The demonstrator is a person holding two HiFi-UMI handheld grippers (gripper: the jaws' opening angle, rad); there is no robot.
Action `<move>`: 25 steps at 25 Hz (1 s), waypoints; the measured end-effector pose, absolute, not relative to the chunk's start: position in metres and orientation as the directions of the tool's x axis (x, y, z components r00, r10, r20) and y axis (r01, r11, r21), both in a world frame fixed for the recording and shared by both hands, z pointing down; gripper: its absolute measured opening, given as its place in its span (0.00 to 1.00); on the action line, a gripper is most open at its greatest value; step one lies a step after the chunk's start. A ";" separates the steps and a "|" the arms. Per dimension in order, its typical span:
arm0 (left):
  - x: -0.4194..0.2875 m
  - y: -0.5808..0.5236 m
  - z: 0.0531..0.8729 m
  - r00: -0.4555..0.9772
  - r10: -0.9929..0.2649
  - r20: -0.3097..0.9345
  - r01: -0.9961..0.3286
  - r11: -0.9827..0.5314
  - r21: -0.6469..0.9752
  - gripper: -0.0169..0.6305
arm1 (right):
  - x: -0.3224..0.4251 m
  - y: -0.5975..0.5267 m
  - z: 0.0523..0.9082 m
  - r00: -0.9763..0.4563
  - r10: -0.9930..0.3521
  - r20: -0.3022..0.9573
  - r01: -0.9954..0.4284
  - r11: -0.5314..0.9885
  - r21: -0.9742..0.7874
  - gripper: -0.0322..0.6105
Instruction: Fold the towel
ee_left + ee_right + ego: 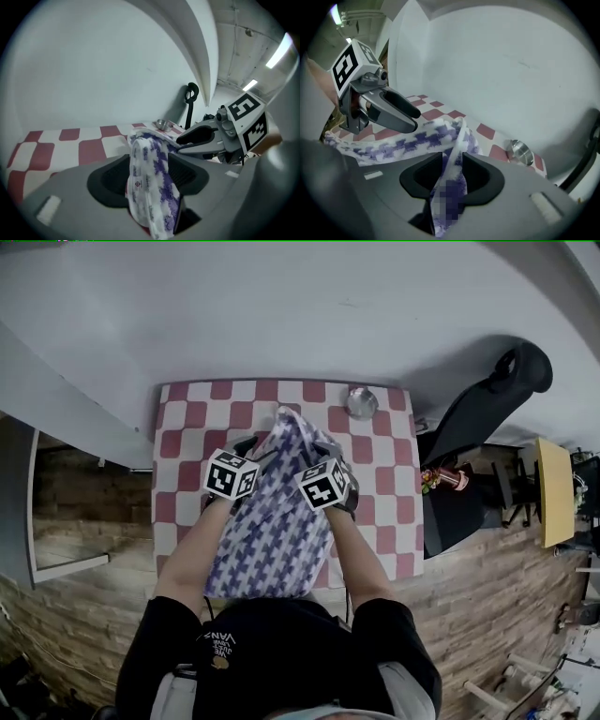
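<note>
Purple-white towel [272, 531] hangs over the checked table [380, 484], left gripper [149, 173] clamping a thick bunch, right gripper [452, 176] pinching a thin fold.

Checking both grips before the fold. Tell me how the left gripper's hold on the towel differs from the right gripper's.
The left gripper grips a thick bunched wad of the towel, jaws wide; the right gripper grips a thin edge, jaws close together. The left gripper holds the towel's left side, the right gripper its right side. Both are shut on the same towel.
</note>
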State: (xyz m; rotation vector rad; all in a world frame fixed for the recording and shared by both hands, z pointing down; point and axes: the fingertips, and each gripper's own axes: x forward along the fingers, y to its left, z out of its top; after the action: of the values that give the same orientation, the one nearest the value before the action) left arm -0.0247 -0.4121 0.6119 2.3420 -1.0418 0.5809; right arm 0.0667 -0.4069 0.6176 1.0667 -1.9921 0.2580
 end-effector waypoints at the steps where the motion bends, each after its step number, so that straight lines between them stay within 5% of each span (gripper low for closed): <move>1: -0.021 -0.415 0.619 0.610 -0.540 0.580 -0.770 -0.577 0.273 0.39 | 0.070 -0.409 0.624 -0.267 -0.586 0.765 -0.762 0.614 0.204 0.24; 4: -0.011 -0.417 0.633 0.609 -0.496 0.618 -0.758 -0.593 0.271 0.38 | 0.080 -0.413 0.628 -0.259 -0.587 0.767 -0.767 0.608 0.207 0.17; 7: -0.009 -0.421 0.635 0.609 -0.483 0.629 -0.749 -0.610 0.257 0.09 | 0.091 -0.419 0.617 -0.296 -0.606 0.738 -0.797 0.583 0.159 0.09; 20: -0.075 -0.393 0.506 0.708 -0.569 0.417 -0.687 -0.692 0.221 0.07 | 0.237 -0.399 0.542 -0.400 -0.772 0.494 -0.876 0.162 -0.454 0.08; 25: -0.106 -0.340 0.525 0.717 -0.474 0.511 -0.649 -0.721 0.243 0.07 | 0.255 -0.346 0.584 -0.406 -0.722 0.560 -0.837 0.049 -0.544 0.08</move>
State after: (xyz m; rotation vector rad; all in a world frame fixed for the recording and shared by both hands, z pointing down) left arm -0.1061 -0.3401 0.5251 2.5145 -0.8652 0.5888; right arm 0.2550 -0.3456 0.5835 1.6296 -2.1733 1.2896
